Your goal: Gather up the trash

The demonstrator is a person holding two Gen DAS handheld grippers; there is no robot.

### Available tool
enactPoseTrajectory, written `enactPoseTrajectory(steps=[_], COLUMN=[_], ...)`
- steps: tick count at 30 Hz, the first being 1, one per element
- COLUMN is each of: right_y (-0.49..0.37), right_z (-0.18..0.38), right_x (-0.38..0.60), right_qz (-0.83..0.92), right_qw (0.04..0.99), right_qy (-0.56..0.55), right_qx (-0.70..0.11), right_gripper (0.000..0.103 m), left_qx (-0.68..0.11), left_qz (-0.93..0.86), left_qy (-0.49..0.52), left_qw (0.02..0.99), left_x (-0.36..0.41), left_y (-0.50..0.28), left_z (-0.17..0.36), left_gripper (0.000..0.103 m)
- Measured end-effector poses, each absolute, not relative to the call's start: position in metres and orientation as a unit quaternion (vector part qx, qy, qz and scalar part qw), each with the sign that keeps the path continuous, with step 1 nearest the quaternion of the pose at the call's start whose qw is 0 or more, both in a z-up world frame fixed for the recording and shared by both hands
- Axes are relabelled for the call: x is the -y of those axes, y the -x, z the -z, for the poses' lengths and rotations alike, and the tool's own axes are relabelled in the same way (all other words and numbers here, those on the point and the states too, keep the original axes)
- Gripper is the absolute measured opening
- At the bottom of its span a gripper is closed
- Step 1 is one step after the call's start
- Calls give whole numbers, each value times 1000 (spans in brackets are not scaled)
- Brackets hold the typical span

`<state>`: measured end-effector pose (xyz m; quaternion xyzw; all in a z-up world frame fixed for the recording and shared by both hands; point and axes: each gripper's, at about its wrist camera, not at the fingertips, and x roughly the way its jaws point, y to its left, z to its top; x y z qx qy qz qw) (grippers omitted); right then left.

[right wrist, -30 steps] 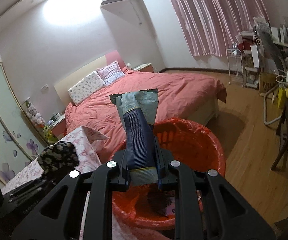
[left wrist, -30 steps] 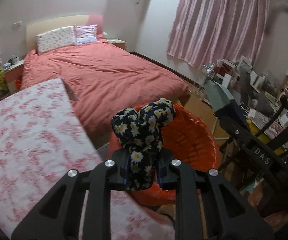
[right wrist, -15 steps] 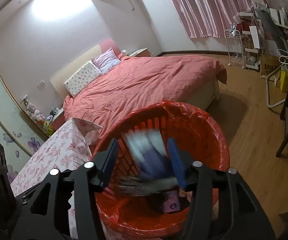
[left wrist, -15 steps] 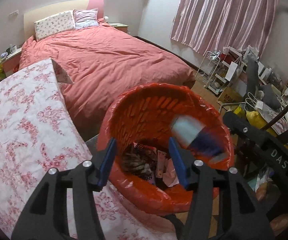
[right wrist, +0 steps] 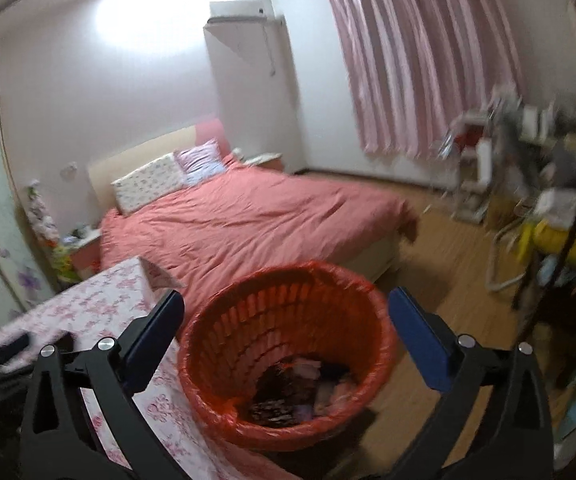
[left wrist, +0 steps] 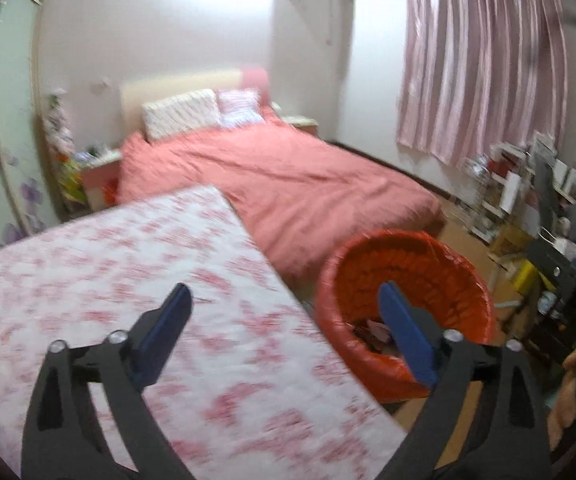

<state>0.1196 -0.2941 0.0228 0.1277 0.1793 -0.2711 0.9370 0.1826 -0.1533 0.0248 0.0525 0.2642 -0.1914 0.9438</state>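
An orange slatted trash basket (right wrist: pixel 224 336) lined with an orange bag stands on the floor beside the table. Dark and pale trash (right wrist: pixel 295 388) lies at its bottom, also glimpsed as trash (left wrist: pixel 371 330) in the left wrist view. My right gripper (right wrist: pixel 286 312) hovers over the basket's mouth, jaws opening wide with nothing between them. My left gripper (left wrist: pixel 284 300) hangs over the table's corner and the basket (left wrist: pixel 447 264), jaws likewise opening, nothing held. Part of the left gripper (right wrist: pixel 4 354) shows dark at the lower left of the right wrist view.
A table with a pink floral cloth (left wrist: pixel 88 280) sits left of the basket. Behind is a bed with a red cover (right wrist: pixel 248 216). Cluttered shelves and a desk (right wrist: pixel 547 200) line the right wall under pink curtains (left wrist: pixel 483 60). Wood floor (right wrist: pixel 439 264) lies between.
Both grippers let go: the floral cloth piece and the blue wrapper dropped into the basket. Both sets of jaws spread wide. The views lifted, and the left one swung leftward over the table.
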Motion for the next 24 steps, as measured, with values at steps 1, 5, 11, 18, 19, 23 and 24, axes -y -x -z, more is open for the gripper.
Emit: enactPoseTrajectory(steps=[1,5,11,18,19,23,24], right_y=[-116,-95,-58,-33,-30,-24,-25], right_z=[-25,-38,-46,-38,-36,-31,-29], right_x=[289,264,233,198,194,184,183], right_qz=[277,268,277,257,254,257,255], right_qw=[937,946,950,958,959,958,958], right_qy=[-119,-89,-62,-48,-48,-38,-38], right_qx=[-177,-161,-132,-117,-116,-119,-124], right_gripper=[101,101,101,101,101,101,101], left_qx=[-252,-224,-212,-218,-216,-214,-215], left_qz=[178,137,90,54,49,40,39], left_qy=[-52,-45,-13,10,11,4,3], left_qw=[950,964,973,974,975,976,976], left_x=[143,106,52,16,12,3,1], left_y=[-173,-143,-100,-65,-59,-41,-38], left_z=[-29,-40,-40,-27,-26,-19,-17], left_gripper=[99,99,99,99,99,99,99])
